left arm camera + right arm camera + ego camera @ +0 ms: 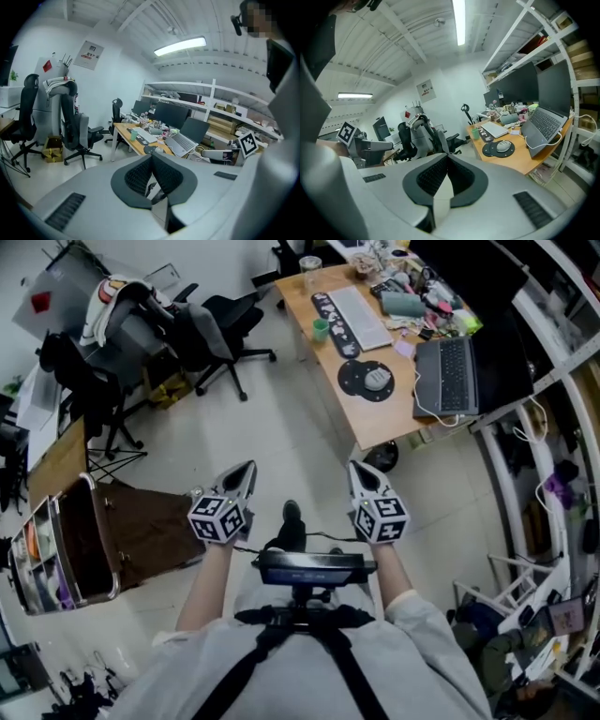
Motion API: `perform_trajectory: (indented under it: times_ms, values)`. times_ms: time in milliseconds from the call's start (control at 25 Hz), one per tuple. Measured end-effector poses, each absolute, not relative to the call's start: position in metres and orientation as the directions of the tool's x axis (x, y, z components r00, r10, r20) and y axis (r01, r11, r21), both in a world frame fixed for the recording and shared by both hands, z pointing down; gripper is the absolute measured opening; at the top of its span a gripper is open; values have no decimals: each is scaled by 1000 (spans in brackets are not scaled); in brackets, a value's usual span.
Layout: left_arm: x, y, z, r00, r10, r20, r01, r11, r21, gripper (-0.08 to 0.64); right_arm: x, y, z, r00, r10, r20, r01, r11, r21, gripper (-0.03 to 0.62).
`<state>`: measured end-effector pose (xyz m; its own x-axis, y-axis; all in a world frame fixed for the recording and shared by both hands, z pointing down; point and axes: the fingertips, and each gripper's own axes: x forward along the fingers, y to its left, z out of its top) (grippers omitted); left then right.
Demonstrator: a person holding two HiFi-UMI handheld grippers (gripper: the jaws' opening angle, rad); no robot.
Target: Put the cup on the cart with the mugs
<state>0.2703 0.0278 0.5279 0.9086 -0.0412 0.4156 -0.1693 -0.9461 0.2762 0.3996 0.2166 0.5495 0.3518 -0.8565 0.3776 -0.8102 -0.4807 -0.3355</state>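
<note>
We hold the left gripper (247, 470) and the right gripper (357, 470) clenched empty, side by side above the floor (300, 432), since the green cup (321, 329) stands well ahead on the wooden desk (380, 423) near the keyboard (362, 317).

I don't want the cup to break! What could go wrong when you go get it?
1. The green cup stands near the edge of the desk, right beside the keyboard; a clumsy nudge might tip it off.
2. The left tongs and right tongs are both shut and empty; they must open before reaching it.
3. An office chair stands on the floor between desk and cart, so carrying could mean a bump.
</note>
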Motion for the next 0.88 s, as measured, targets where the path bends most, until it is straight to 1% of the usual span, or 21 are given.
perform_trajectory:
  times_ms: [320,480,760,880]
  values:
    - [346,-51,530,906,41,422,-84,-958,275,3,456,138,545,389,-817,426,-804,-526,-275,5]
    - [395,-81,525,900,121,419,11,-967,254,4,482,102,549,403,-795,454,-810,-541,-228,5]
    - [490,-116,529,857,179,483,132,-983,129,4,537,49,556,368,-766,527,-833,-523,-179,5]
    - [540,-124,530,839,181,513,181,-982,50,5,571,27,562,345,-769,538,-846,-503,-176,5]
